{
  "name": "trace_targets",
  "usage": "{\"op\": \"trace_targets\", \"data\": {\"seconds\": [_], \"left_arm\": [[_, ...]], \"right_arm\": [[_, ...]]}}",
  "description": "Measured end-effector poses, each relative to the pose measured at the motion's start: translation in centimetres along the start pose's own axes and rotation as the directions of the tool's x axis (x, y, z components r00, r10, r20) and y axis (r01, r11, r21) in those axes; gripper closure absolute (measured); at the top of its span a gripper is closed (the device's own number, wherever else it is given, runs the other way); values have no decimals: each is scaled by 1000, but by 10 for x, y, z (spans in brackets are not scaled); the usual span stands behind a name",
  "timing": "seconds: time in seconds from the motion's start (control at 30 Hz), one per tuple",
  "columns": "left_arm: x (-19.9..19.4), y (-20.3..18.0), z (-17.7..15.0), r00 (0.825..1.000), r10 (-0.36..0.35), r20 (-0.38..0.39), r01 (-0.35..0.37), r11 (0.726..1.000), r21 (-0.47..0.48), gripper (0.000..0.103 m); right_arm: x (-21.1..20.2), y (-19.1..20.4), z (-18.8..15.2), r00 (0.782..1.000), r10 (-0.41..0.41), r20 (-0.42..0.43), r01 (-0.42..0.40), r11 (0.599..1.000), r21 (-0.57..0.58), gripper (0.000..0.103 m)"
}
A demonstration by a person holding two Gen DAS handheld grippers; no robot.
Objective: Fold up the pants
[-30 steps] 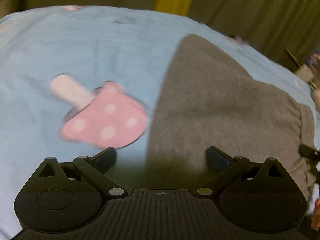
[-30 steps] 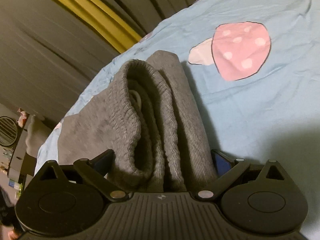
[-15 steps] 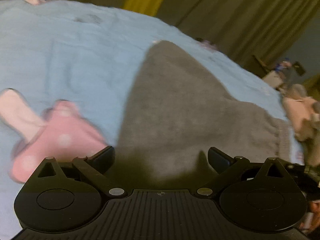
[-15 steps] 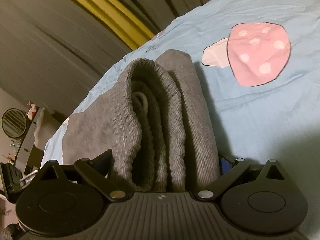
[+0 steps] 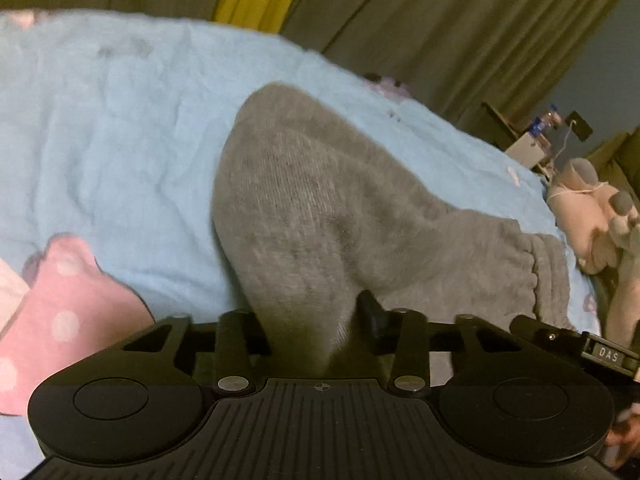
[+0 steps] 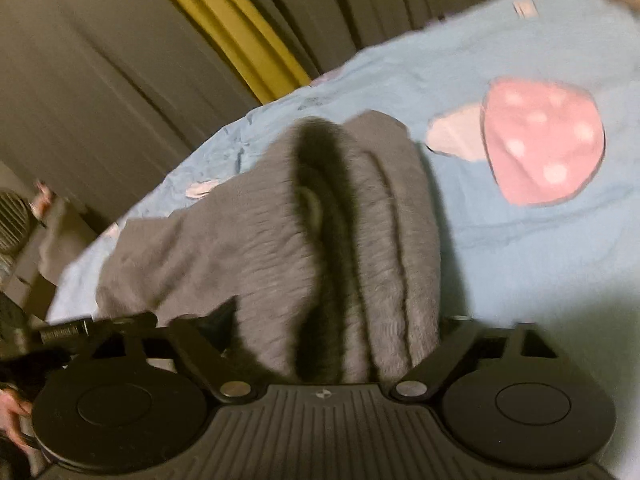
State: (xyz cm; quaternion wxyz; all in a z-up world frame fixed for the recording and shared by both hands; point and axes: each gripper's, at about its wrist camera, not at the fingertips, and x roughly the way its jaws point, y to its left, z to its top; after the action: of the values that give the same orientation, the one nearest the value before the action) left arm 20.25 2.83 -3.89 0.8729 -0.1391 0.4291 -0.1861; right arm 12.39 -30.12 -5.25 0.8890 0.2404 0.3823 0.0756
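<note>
Blue bedsheet (image 5: 120, 140) below; left gripper (image 5: 316, 320) pinches the pants (image 5: 304, 208), right gripper (image 6: 332, 332) clamps the bunched waistband (image 6: 344, 232), whose thick layers could slip free.

Grey knit pants (image 5: 320, 216) bunched, partly lifted off blue bed sheet (image 5: 120, 128); ribbed waistband (image 6: 360, 240) stacked in thick folds, rest trailing toward 9 o'clock in right view, blurred.

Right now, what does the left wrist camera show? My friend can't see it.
The left gripper pinches a fold of grey pants between its fingers, lifted off a light blue blanket. A pink spotted mushroom patch sits at the left.
</note>
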Motion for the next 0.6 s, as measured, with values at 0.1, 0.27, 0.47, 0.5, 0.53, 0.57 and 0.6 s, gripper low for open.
{"op": "trace_targets", "data": {"seconds": [0.1,0.27,0.47,0.5,0.53,0.57,0.6], "left_arm": [[-7,-14,-1,998,46,32,-48,997,67,67],[-21,-20,4,996,43,81,-48,998,52,72],[-30,-30,12,990,47,133,-56,996,66,74],[-28,-32,11,991,53,124,-63,995,76,74],[-27,-32,10,991,59,121,-69,994,81,74],[-26,-30,8,991,61,119,-71,994,80,74],[-25,-27,8,992,59,113,-68,995,71,71]], "right_arm": [[-6,17,-1,998,-49,30,50,997,-52,33],[-18,34,4,997,-59,54,63,995,-81,38],[-20,45,14,997,-32,68,40,992,-116,36],[-17,41,13,998,-43,49,48,993,-107,30],[-12,38,12,998,-51,21,53,993,-104,25],[-7,34,10,998,-61,-4,60,993,-100,23],[-3,30,8,998,-63,-19,61,994,-95,17]]}}
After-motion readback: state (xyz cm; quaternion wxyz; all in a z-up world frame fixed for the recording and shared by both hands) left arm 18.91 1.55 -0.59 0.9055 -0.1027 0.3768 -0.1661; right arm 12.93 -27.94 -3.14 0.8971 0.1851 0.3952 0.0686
